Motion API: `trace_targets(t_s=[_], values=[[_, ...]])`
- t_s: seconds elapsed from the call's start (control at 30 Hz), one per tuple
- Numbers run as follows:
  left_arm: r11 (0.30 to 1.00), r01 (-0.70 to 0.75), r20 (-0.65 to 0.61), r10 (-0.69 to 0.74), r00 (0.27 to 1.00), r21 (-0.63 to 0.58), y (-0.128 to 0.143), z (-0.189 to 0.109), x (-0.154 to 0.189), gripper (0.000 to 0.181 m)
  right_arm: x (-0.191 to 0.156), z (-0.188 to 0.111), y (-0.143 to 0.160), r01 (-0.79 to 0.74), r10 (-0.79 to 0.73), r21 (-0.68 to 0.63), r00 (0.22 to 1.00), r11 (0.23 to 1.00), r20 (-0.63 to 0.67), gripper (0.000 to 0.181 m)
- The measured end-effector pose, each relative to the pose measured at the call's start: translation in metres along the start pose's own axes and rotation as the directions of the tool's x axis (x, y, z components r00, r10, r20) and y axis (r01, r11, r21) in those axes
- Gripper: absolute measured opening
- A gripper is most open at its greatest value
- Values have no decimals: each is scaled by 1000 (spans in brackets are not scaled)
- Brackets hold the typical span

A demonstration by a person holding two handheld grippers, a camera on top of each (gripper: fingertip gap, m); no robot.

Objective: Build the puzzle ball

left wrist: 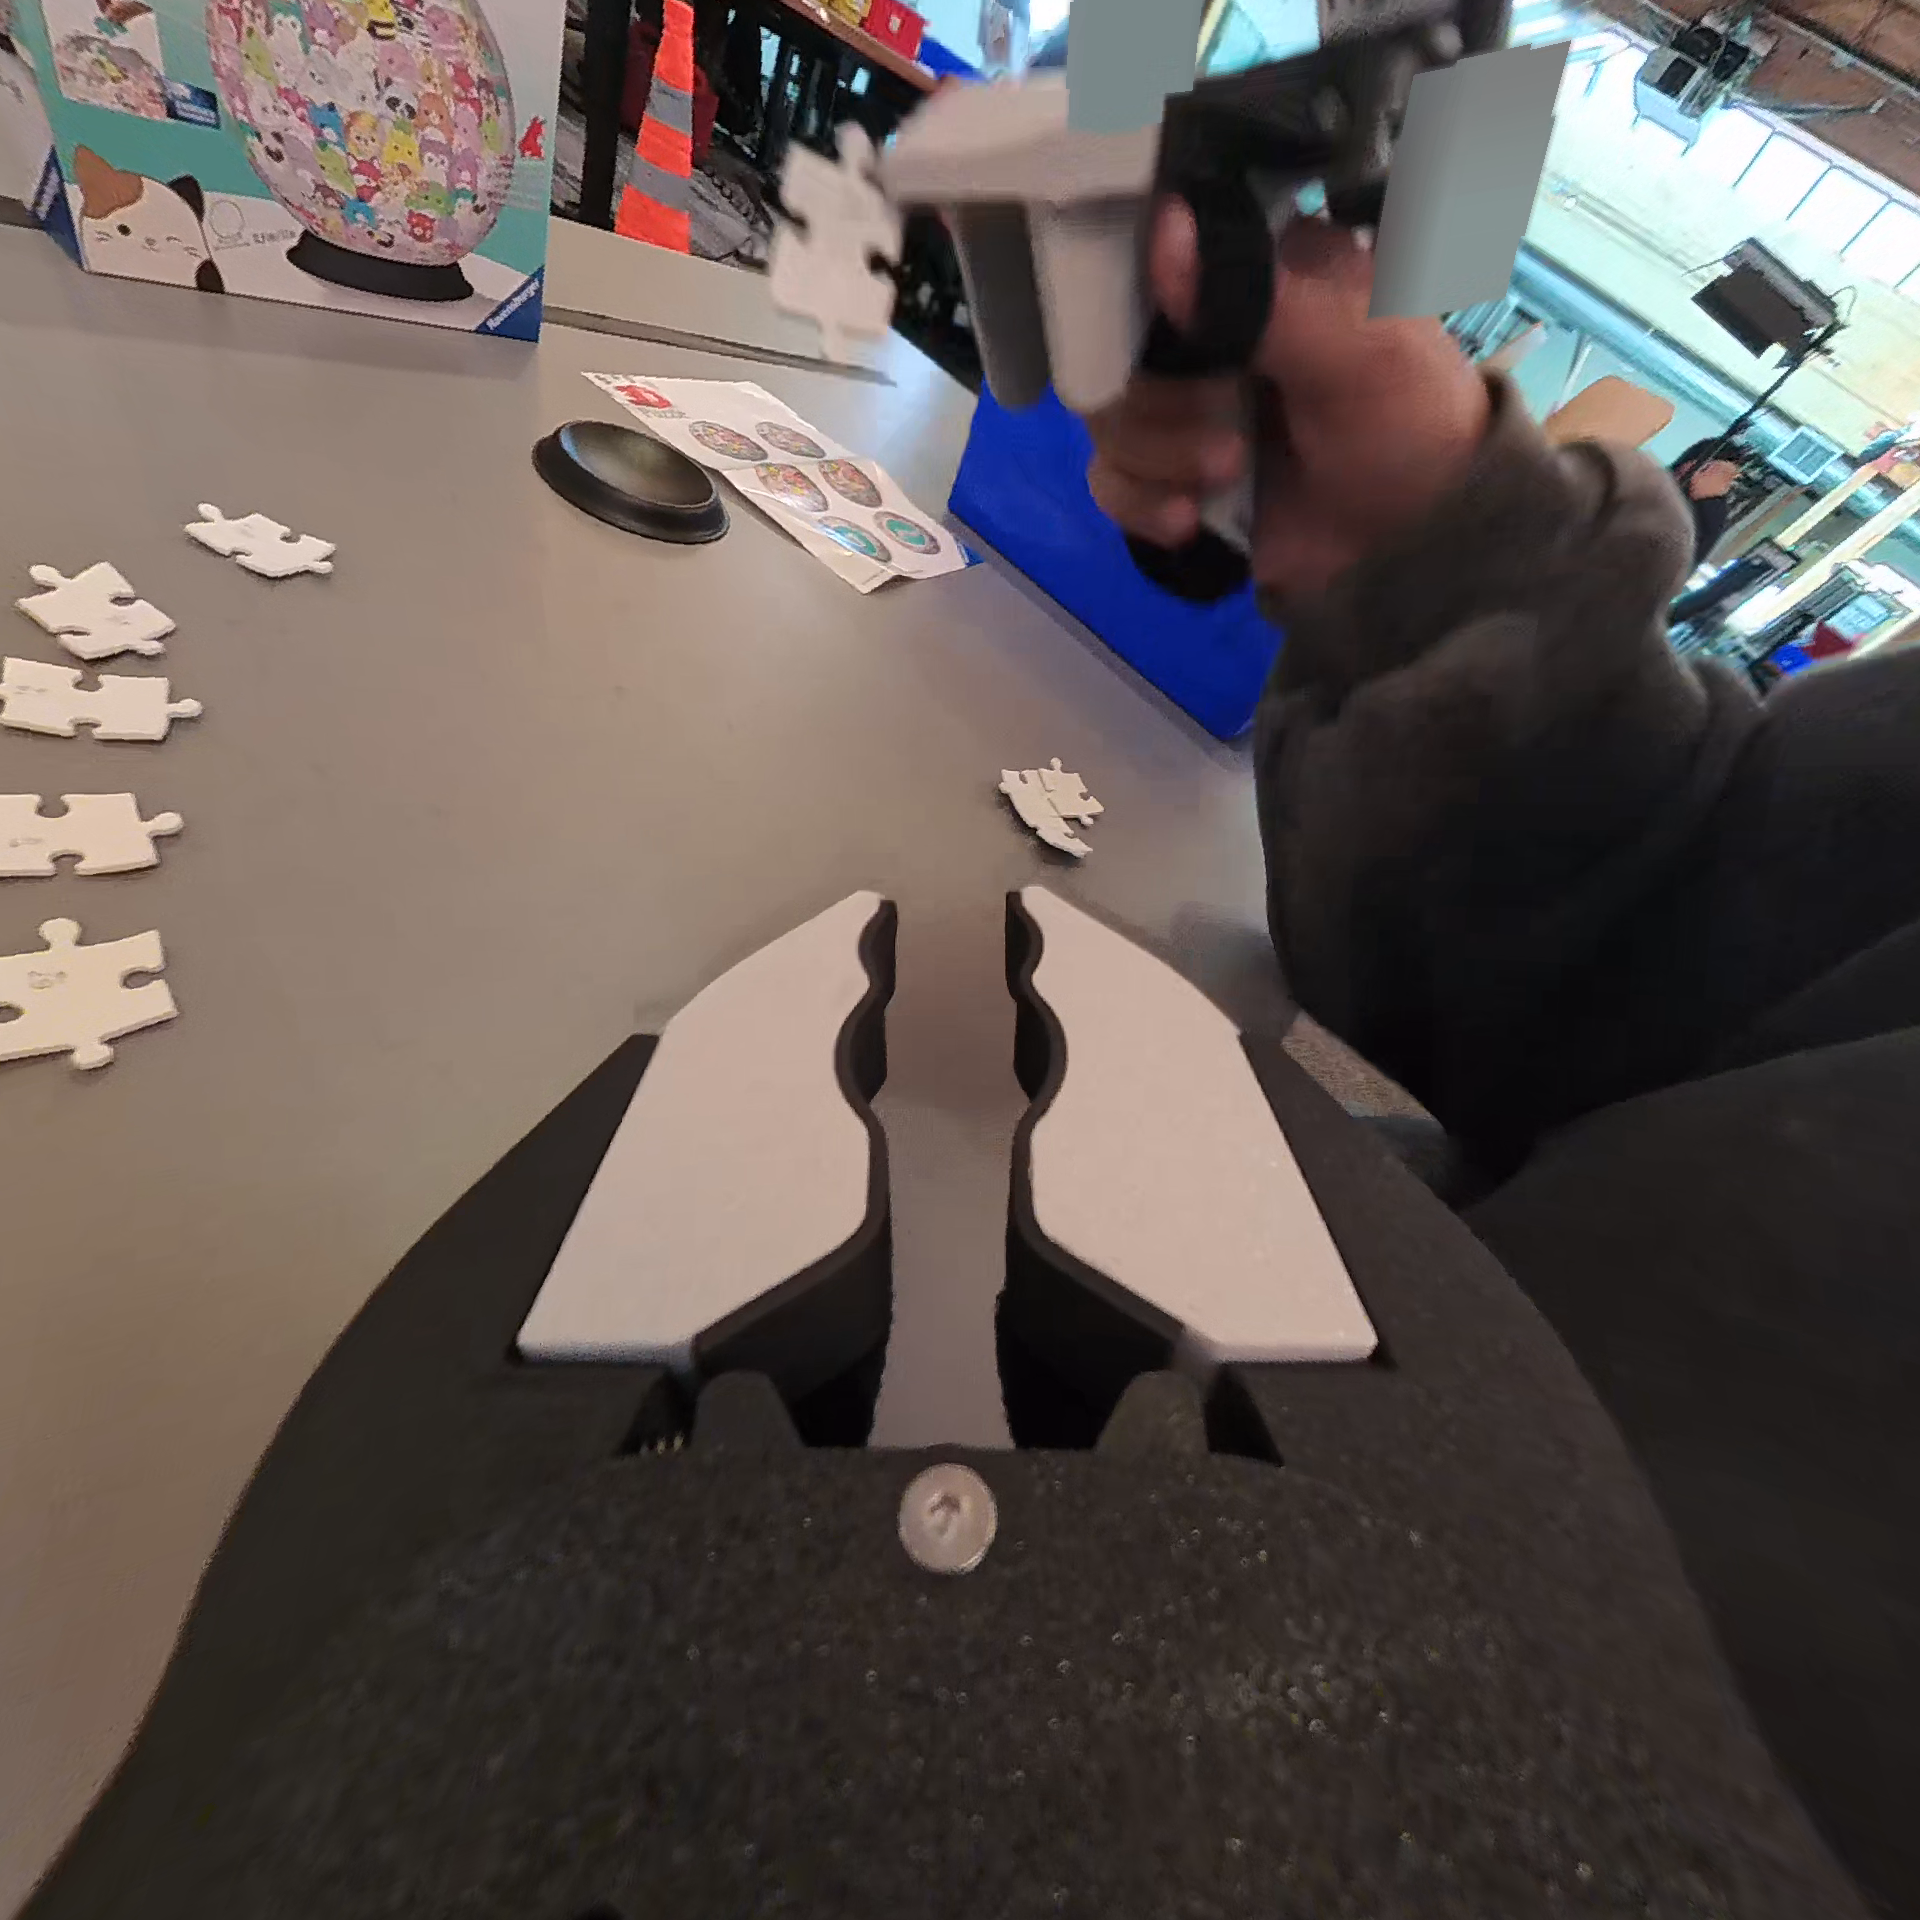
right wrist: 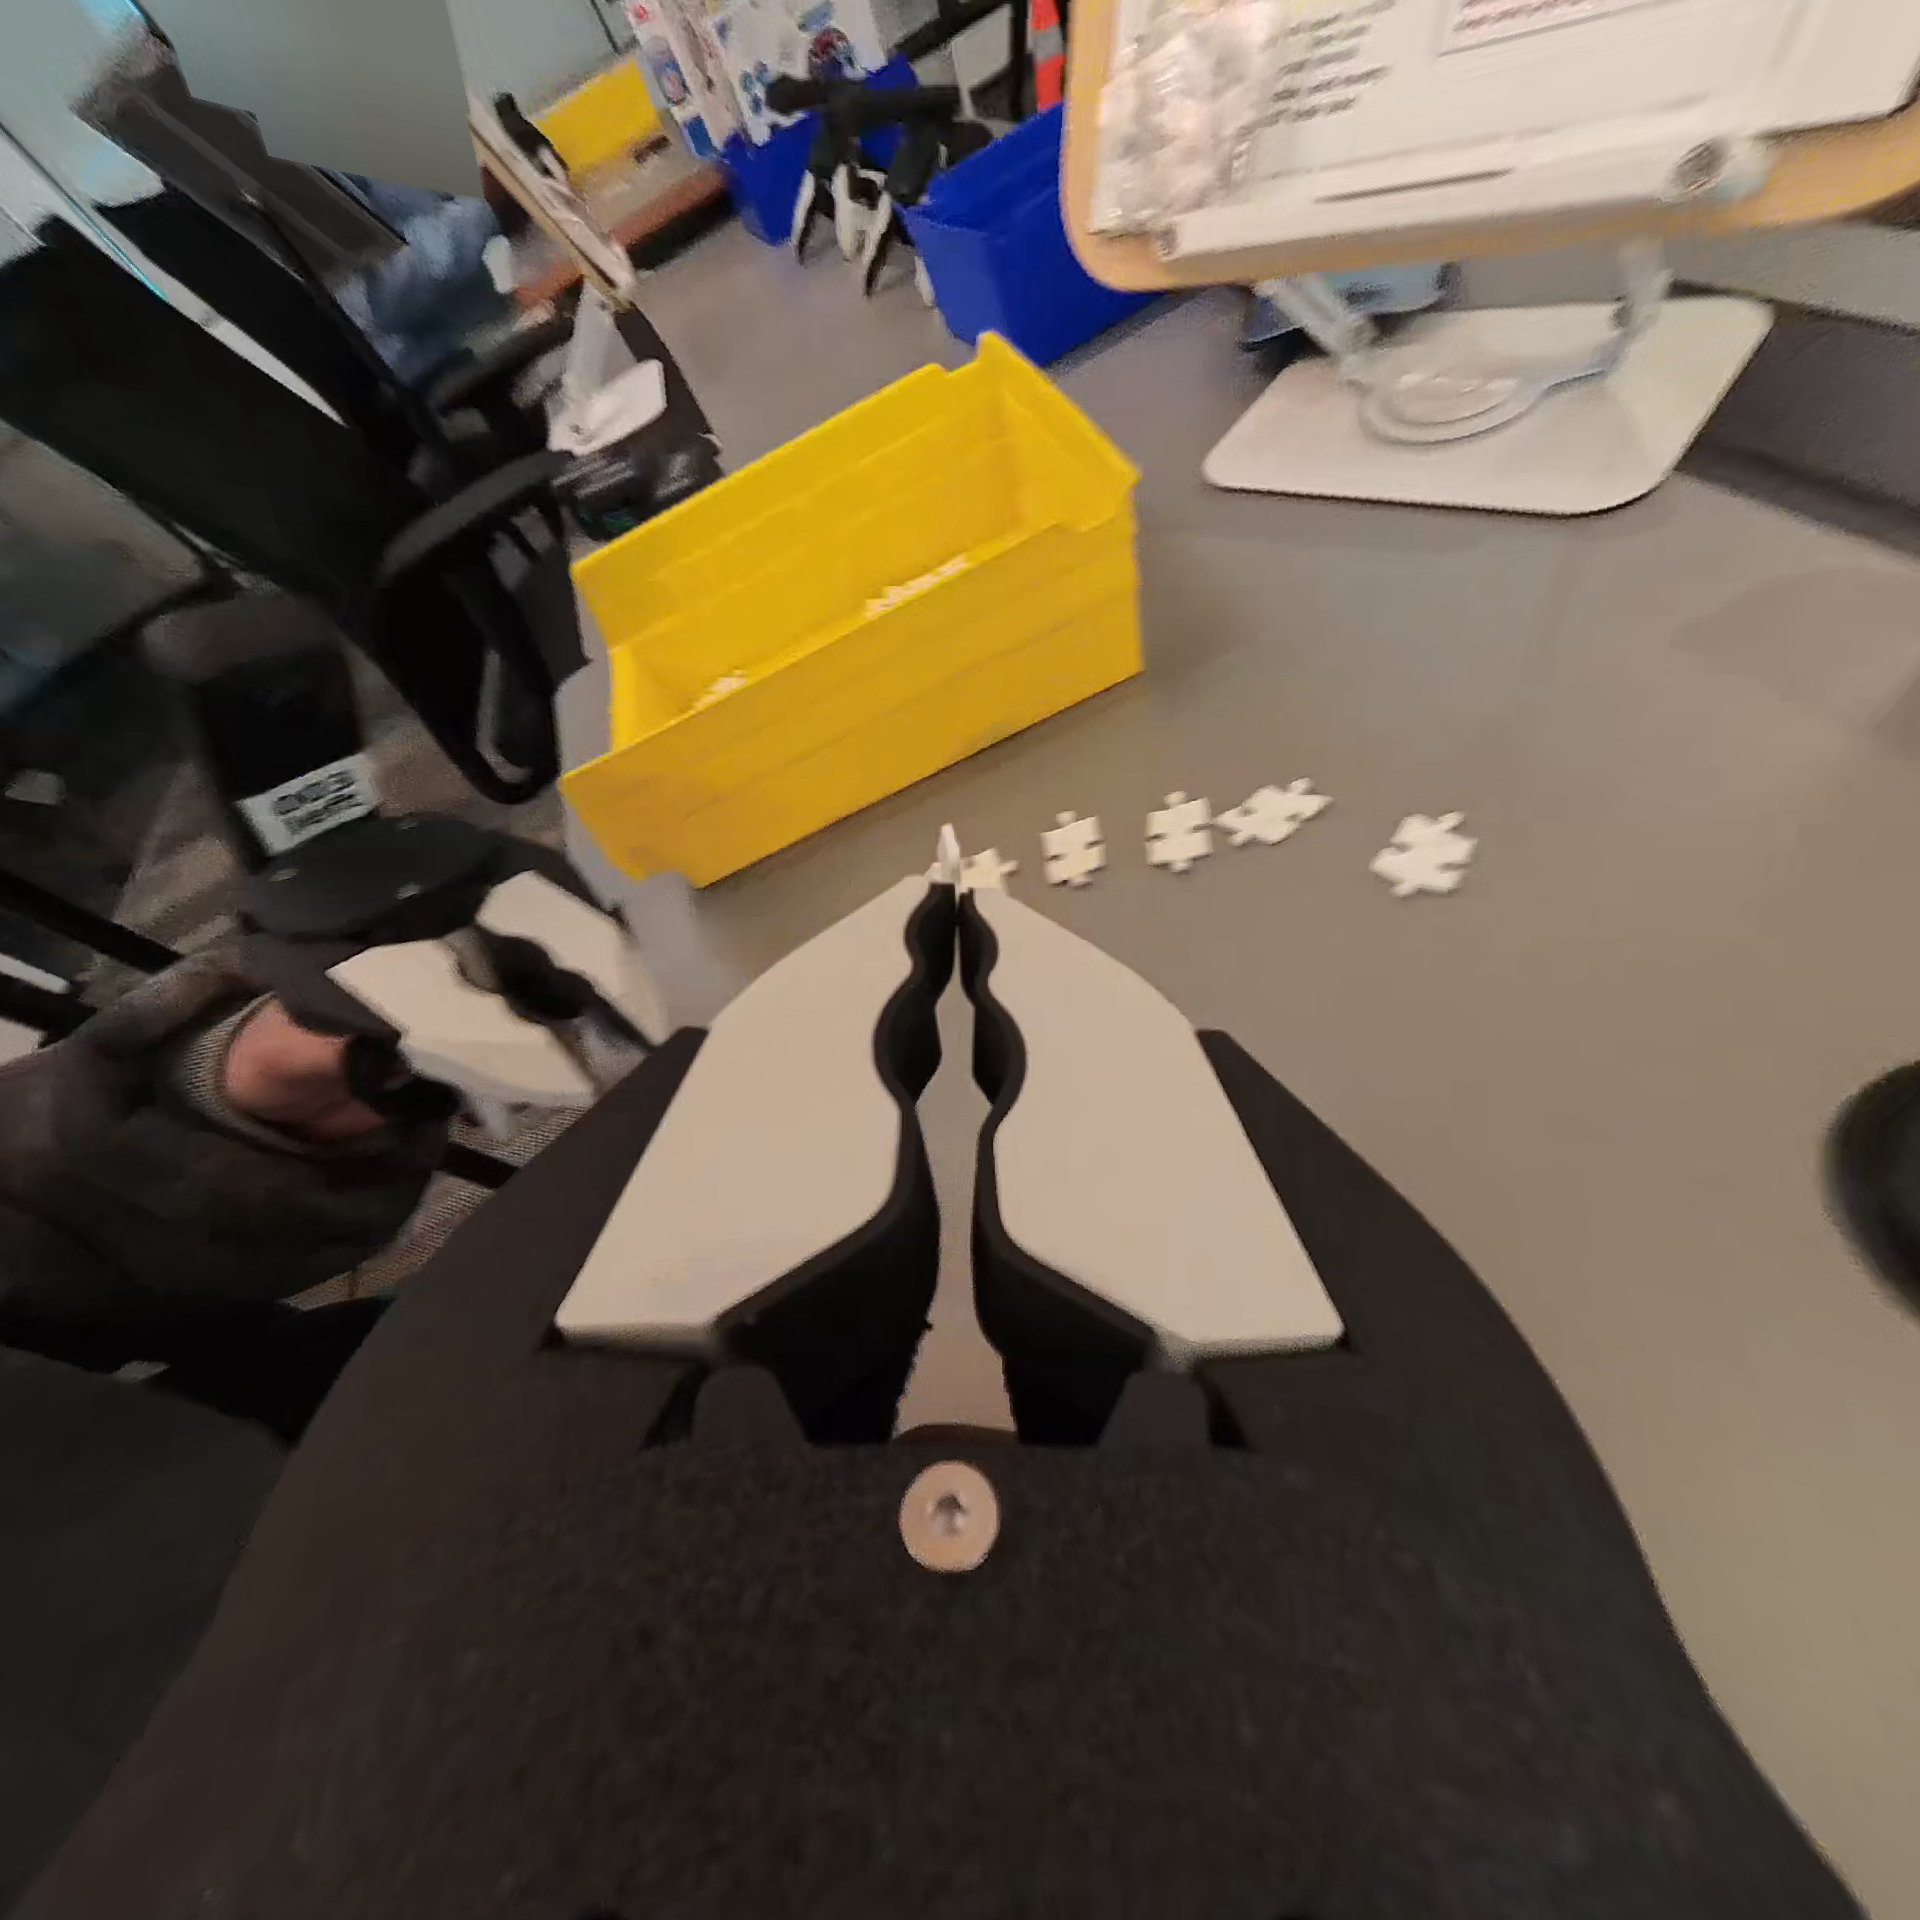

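My right gripper (right wrist: 956,902) is shut on a white puzzle piece (right wrist: 948,857), seen edge-on at its tips. In the left wrist view that gripper (left wrist: 909,187) hangs high above the grey table (left wrist: 582,790) with the piece (left wrist: 836,239) sticking out to its left. My left gripper (left wrist: 951,920) is open and empty, low over the table. A small joined cluster of pieces (left wrist: 1049,805) lies just ahead to its right. Several loose white pieces (left wrist: 94,613) lie at the left; they also show in the right wrist view (right wrist: 1179,831). The black ball stand (left wrist: 629,480) sits farther back.
The puzzle box (left wrist: 301,156) stands at the back left, with an instruction leaflet (left wrist: 810,478) beside the stand. A blue bin (left wrist: 1101,592) is at the table's right edge. A yellow bin (right wrist: 862,644) and a white-based board stand (right wrist: 1486,416) sit beyond the loose pieces. Spacing between my two grippers at the tips: around 15 cm.
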State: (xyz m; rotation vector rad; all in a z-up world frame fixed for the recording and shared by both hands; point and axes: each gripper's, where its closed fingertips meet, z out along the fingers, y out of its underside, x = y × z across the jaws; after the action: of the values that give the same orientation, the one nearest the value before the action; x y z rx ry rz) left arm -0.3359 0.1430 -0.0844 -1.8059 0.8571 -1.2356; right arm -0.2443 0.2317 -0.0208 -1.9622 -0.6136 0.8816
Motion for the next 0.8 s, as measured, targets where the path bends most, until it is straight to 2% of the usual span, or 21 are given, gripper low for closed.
trace_targets(t_s=[0.13,0.23,0.33,0.43,0.53,0.8], values=[[999,-47,33,47,998,0,0,-1,0,23,72,22,-14,-7,1,-185,1000,983,-31,1],[996,-92,51,92,994,-5,0,-1,2,26,128,51,-4,-52,39,-317,998,947,-47,1],[989,-146,87,146,985,-12,0,-2,1,28,168,81,6,-140,118,-340,989,930,-85,1],[988,-155,107,155,982,-7,-2,-4,-1,30,192,105,23,-236,181,-376,968,896,-175,1],[992,-126,91,124,988,16,-4,-6,-2,32,204,120,29,-314,244,-359,943,879,-229,1],[994,-112,87,112,990,-5,-2,-7,-4,33,224,125,49,-343,225,-404,923,848,-312,1]])
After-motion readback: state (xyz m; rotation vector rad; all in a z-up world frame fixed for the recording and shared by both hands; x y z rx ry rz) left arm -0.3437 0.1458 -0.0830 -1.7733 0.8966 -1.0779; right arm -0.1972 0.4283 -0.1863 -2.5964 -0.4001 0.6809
